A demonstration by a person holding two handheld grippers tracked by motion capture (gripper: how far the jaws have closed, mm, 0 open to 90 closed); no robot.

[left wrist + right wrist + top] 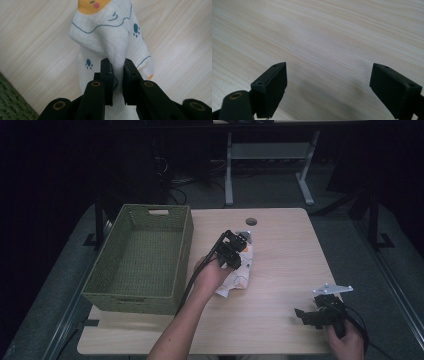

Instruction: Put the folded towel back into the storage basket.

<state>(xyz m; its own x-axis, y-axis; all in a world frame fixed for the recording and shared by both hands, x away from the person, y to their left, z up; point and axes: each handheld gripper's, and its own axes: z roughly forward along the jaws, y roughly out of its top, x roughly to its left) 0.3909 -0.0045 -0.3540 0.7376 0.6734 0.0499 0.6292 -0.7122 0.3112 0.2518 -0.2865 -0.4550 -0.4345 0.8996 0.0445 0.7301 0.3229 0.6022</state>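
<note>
The left gripper [117,62] has its jaws pinched tight on a fold of the cloth [107,37], a white piece printed with blue paw marks and an orange patch. In the high view that gripper [233,251] sits near the middle of the worktop [280,270], with the cloth [239,279] bunched under it; the gripped fold looks drawn up, though I cannot tell whether the far end is clear of the wood. Just to its left stands the green basket [145,296], empty as far as I can see into it.

The right gripper [328,87] has its jaws spread wide with nothing between them, only bare worktop beneath. From above it [307,316] sits at the near right corner, well apart from the cloth.

My reading: the grasp is made, so the pick-up is done or nearly so. If the cloth is bound for the basket, what is left is the carry over its near wall and the release inside. The right gripper has no part in it yet.
</note>
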